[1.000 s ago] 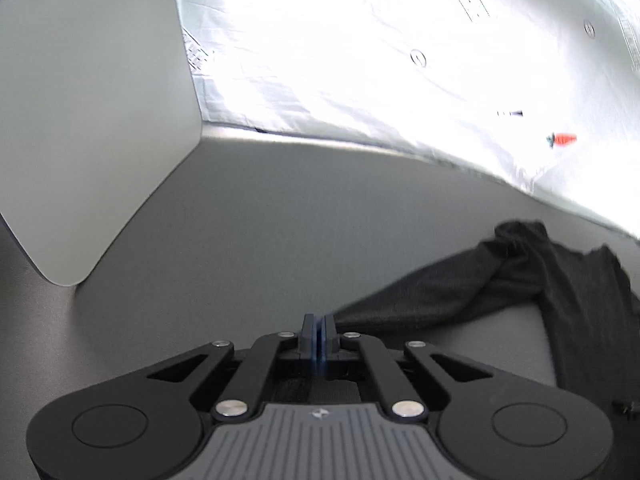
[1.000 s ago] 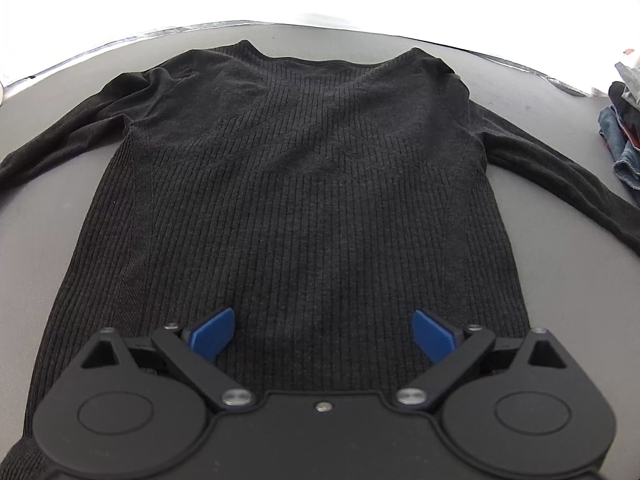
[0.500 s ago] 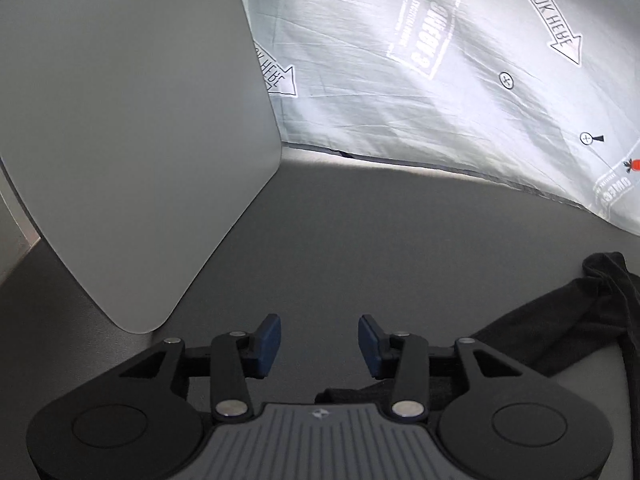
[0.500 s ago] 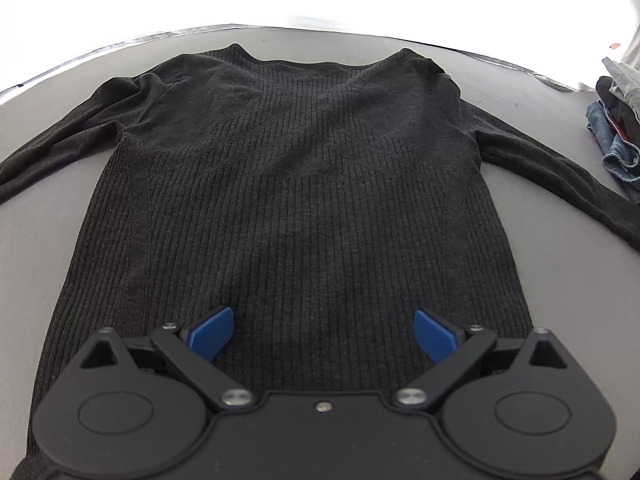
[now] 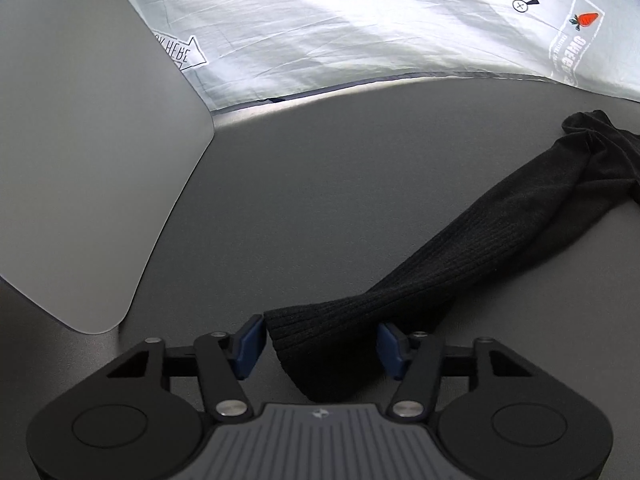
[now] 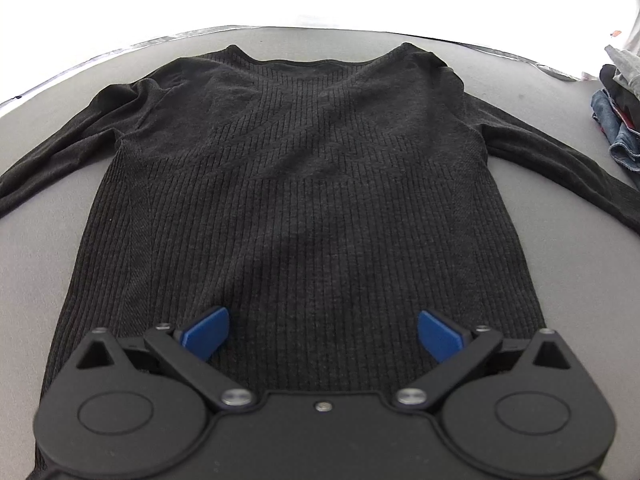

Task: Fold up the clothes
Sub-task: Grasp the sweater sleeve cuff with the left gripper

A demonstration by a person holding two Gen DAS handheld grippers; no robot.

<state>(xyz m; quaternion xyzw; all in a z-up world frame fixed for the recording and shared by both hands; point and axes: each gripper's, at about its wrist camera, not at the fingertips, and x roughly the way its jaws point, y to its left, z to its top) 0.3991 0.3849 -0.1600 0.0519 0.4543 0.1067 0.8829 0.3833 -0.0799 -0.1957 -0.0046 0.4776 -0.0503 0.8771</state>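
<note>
The black ribbed sweater [image 6: 312, 200] lies flat on the grey table [image 6: 560, 260], both sleeves running off frame. My left gripper [image 5: 320, 346] has been closing, its jaws still apart either side of a sleeve cuff [image 5: 320, 340] without pressing it. My right gripper [image 6: 323, 334] stands wide open over the hem, which its body hides. A clothes pile [image 6: 618, 120] is cut off at the right edge.

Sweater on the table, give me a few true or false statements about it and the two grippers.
1. The sweater lies flat, sleeves spread. True.
2. The left gripper is clamped on the cuff. False: the cuff lies between its pads, untouched.
3. The right gripper is open above the hem. True.
4. The sweater is white. False: dark grey.
5. Other clothes lie at the right edge of the table. True.
</note>
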